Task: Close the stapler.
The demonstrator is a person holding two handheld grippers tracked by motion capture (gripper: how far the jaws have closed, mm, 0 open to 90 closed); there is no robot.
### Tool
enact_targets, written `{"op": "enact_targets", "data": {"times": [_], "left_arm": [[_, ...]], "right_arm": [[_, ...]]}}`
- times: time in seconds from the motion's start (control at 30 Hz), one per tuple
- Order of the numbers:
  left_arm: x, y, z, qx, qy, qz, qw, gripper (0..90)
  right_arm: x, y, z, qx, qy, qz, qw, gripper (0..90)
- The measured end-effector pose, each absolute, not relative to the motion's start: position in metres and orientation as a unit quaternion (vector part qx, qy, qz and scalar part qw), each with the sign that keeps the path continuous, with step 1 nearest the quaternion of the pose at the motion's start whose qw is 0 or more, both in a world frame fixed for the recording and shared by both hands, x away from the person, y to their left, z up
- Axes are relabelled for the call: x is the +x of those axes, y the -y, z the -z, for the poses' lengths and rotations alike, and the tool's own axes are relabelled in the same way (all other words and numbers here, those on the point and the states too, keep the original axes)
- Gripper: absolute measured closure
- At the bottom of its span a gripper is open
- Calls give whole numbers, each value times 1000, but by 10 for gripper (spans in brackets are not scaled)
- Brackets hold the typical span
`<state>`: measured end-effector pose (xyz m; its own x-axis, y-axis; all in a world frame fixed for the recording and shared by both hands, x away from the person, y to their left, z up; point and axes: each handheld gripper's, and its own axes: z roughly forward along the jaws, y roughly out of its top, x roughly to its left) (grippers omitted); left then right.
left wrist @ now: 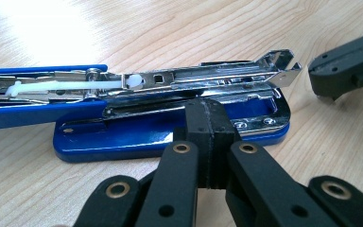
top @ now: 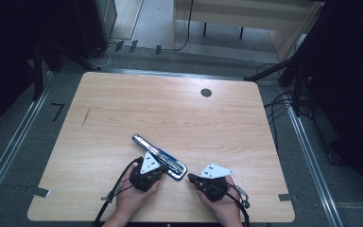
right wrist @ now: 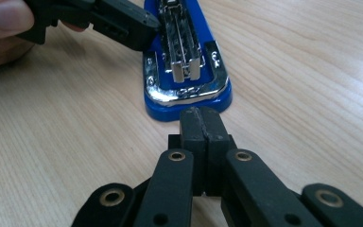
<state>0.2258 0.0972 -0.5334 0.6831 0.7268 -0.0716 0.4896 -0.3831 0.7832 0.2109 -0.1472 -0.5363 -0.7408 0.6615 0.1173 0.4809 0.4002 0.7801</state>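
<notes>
Two grippers: we count one in each hand, and one stapler between them on one wooden table.
Left gripper point(left wrist: 211, 124): clenched, jaws pressed together with nothing between them; its tips sit against the long side of the stapler's base.
Right gripper point(right wrist: 202, 124): also clenched and empty, tips just short of the stapler's rounded end, apart from it.
Stapler point(top: 159, 156): blue, lying straight ahead of both grippers, swung open so the blue cover stretches flat away from the base and the chrome magazine is bared.
Magazine point(left wrist: 203, 78): it looks empty to us from the left gripper view, though the channel's inside is partly hidden, so we can't be sure.
Table point(top: 170, 109): bare wood beyond the stapler, with one dark round hole near its far edge.
Done, as we judge it: the stapler is already opened out.
Left, as we judge it: closing it again, with neither gripper yet holding any part.
</notes>
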Motion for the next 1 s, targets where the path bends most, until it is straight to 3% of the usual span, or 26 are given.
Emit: {"op": "enact_targets", "data": {"times": [1.0], "left_arm": [[226,-97,533,819,-371,-143,413,900]], "right_arm": [[197,172,540,356,-836,-404,110,900]]}}
